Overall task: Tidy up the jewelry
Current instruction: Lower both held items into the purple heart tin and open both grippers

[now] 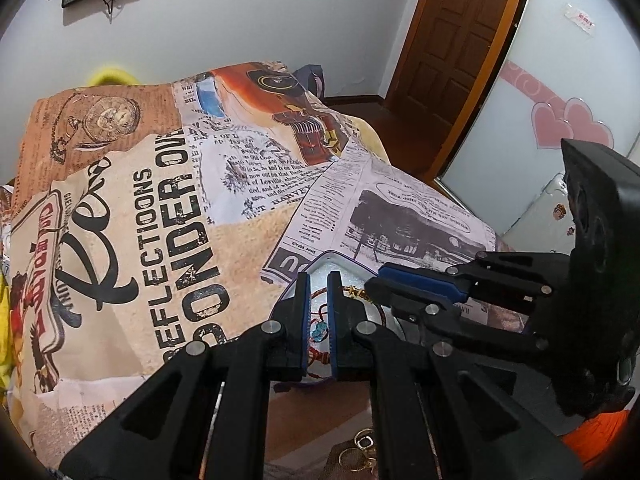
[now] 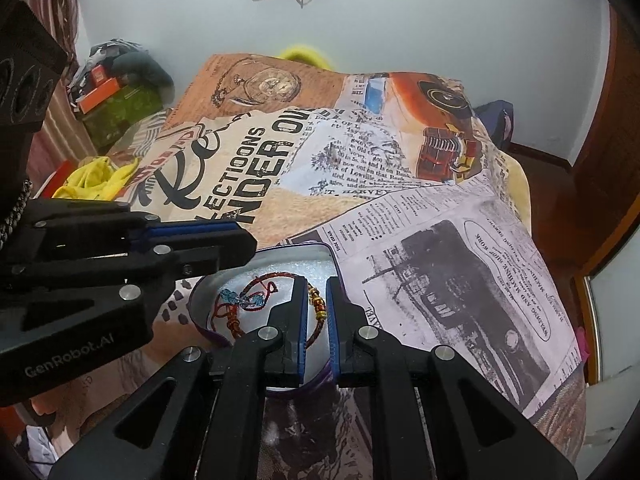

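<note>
Right wrist view — tin [image 2: 320,249] holds 2 bracelets: red cord [image 2: 256,288], beaded [image 2: 316,308].

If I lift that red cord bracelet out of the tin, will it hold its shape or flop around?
The red cord bracelet will probably flop: its thin cord lies in loose loops in the tin. It looks light. The blue beads might swing and snag.

Cloth [image 2: 256,168] reads "REFLECTIONS", perhaps; gripper [image 2: 192,256] "GenRobot.AI".

Beaded red cord bracelets [image 2: 256,300] in tin [image 2: 320,249]
</note>
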Demonstrator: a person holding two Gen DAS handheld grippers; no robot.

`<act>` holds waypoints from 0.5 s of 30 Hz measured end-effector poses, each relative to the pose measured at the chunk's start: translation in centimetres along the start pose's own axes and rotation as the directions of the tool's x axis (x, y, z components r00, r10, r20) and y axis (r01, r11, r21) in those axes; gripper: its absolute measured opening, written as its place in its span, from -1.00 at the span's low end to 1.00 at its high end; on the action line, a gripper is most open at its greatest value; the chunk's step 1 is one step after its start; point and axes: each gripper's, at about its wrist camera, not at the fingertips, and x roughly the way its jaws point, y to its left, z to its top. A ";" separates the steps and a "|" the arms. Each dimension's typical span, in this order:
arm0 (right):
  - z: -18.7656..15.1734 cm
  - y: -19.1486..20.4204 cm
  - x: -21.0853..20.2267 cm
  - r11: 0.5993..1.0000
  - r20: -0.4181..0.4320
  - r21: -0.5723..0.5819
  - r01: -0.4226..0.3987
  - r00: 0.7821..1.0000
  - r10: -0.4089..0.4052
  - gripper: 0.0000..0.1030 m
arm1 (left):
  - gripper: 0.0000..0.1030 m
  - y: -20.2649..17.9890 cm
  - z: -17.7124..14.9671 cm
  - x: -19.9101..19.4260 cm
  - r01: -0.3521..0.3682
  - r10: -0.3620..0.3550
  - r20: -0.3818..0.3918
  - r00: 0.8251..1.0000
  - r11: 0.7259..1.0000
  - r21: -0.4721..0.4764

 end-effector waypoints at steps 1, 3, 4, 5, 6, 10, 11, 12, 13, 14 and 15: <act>0.0 0.0 -0.2 1.000 0.003 0.000 0.001 1.000 -0.001 -0.84 | -0.89 -0.1 -0.1 -0.1 -0.007 0.007 0.002 1.000 1.000 0.003; -0.1 0.0 -0.4 1.000 0.008 -0.001 0.003 1.000 -0.003 -0.84 | -0.88 -0.2 -0.2 -0.5 -0.022 0.022 0.006 1.000 1.000 0.011; -0.1 0.1 -0.6 1.000 0.011 -0.002 0.004 1.000 -0.004 -0.84 | -0.88 -0.3 -0.3 -0.7 -0.029 0.029 0.008 1.000 0.999 0.014; -0.1 0.1 -0.9 1.000 0.015 -0.002 0.004 1.000 -0.004 -0.83 | -0.88 -0.4 -0.4 -0.9 -0.036 0.036 0.011 0.999 0.999 0.019; -0.1 0.2 -1.1 1.000 0.019 -0.004 0.003 1.000 -0.003 -0.83 | -0.88 -0.4 -0.5 -1.1 -0.040 0.040 0.013 0.999 0.999 0.021; -0.1 0.6 -2.1 1.000 0.035 -0.011 0.006 0.999 -0.006 -0.83 | -0.83 -0.7 -1.0 -2.3 -0.066 0.065 0.021 0.998 0.997 0.031; -0.1 0.7 -2.4 1.000 0.039 -0.012 0.007 0.999 -0.007 -0.83 | -0.77 -0.7 -1.1 -2.5 -0.070 0.070 0.023 0.997 0.997 0.031; -0.1 0.8 -2.7 1.000 0.043 -0.013 0.008 0.999 -0.008 -0.82 | -0.73 -0.8 -1.3 -3.0 -0.077 0.076 0.029 0.997 0.997 0.030; -0.1 0.9 -2.9 1.000 0.047 -0.013 0.009 0.999 -0.009 -0.82 | -0.62 -0.8 -1.5 -3.4 -0.082 0.081 0.035 0.996 0.996 0.029; -0.1 0.9 -3.2 1.000 0.051 -0.014 0.010 0.999 -0.009 -0.82 | -0.47 -0.9 -1.6 -3.9 -0.088 0.087 0.041 0.995 0.996 0.028; -0.1 0.9 -3.5 1.000 0.055 -0.014 0.011 0.998 -0.011 -0.81 | -0.40 -0.9 -1.7 -4.3 -0.095 0.094 0.048 0.994 0.995 0.027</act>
